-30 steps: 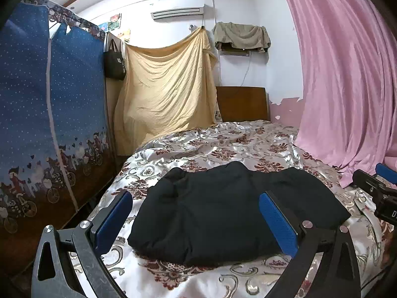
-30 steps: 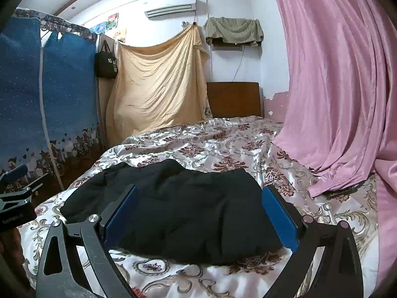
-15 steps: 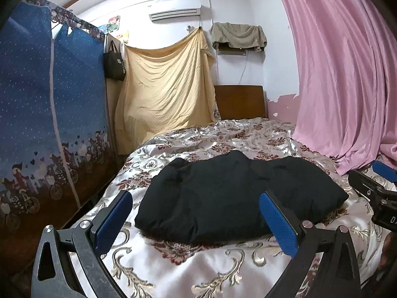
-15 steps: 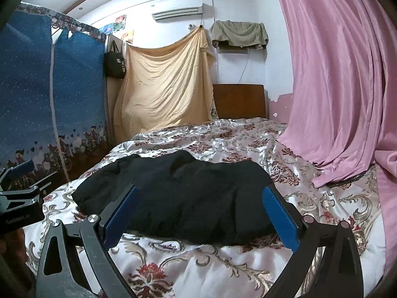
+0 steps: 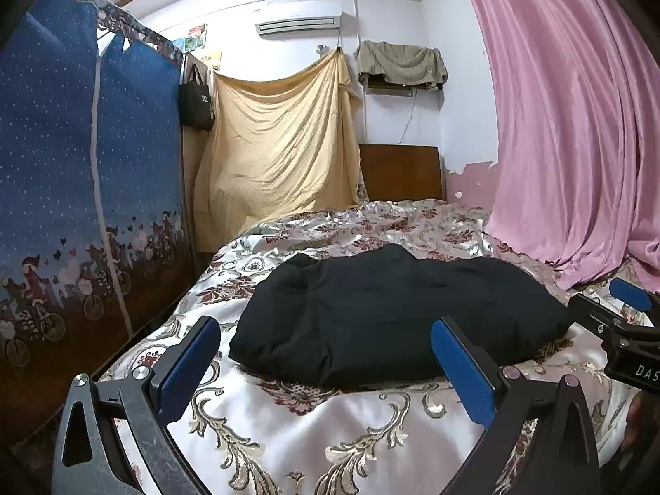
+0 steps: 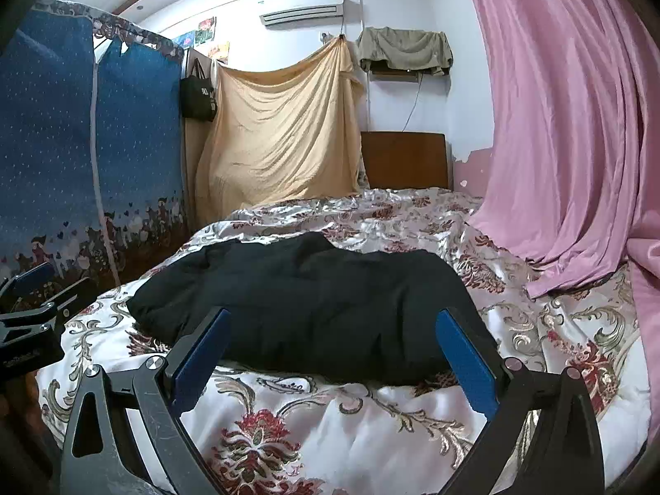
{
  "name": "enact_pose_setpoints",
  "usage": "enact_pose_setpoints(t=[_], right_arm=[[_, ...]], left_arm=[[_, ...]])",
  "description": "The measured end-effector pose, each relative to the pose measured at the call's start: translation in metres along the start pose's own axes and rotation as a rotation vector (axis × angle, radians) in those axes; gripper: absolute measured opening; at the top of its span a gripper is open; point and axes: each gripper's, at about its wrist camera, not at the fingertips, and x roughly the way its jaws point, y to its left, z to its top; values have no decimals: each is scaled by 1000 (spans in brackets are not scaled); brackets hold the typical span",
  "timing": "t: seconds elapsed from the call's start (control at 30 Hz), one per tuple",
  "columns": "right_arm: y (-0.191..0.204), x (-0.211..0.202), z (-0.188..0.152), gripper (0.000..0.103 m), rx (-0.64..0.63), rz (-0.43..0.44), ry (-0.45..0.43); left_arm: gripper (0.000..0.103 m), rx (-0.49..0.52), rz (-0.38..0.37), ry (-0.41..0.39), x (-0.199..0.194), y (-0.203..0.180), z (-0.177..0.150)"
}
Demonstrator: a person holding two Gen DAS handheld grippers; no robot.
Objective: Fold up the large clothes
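Left wrist view: the black garment (image 5: 396, 313) is being seen as a folded, puffy bundle lying across the middle of the bed (image 5: 313, 445), on the floral satin cover; the left gripper (image 5: 326, 365) is being held short of it w/ fingers spread wide, nothing between them; the right gripper (image 5: 627, 330) is being glimpsed at the right edge, beside the bundle's right end, its fingers too cropped to tell; a pink curtain (image 5: 569, 132) is hanging at right.

Right wrist view: the same bundle (image 6: 305, 309) is being shown lying crosswise, near edge rounded; the right gripper (image 6: 330, 354) is being held just in front w/ fingers spread, empty; the left gripper (image 6: 29, 297) is being seen at the left edge.

Handling, as judged: fabric is being read as soft, limp, prob. light-to-medium, likely to sag and slide on the slick satin; hold is best being taken at the two near corners, one per gripper, pinching all layers.
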Motion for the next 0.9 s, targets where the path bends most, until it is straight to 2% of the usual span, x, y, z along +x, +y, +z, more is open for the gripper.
enact_pose_setpoints(t=[0.9], right_arm=[[4,1,-5,98,-3,10,14]], left_arm=[[103,-2,-3,25,-2,2,-7]])
